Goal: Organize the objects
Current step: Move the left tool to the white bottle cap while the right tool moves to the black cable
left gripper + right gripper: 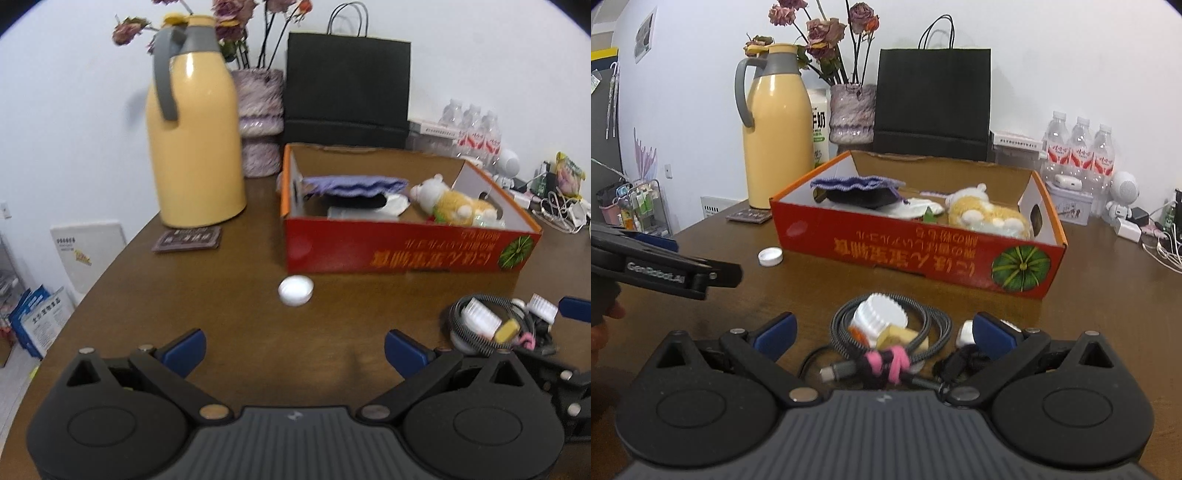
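Cable coil (pixel 892 332) lay on the surface (pixel 1089 325) just before your right tool (pixel 882 334), short of the red box (pixel 923 251), with a white ribbed cap (pixel 881 314) and a yellow piece (pixel 901 336) resting on it. Your right tool was spread wide around it, grasping nothing; your left tool (pixel 295 350) was likewise released, the bottle cap (pixel 295 291) ahead of it. You risked pinching only one loop, so the bundle could sag, shed the loose pieces, or snag the box rim.
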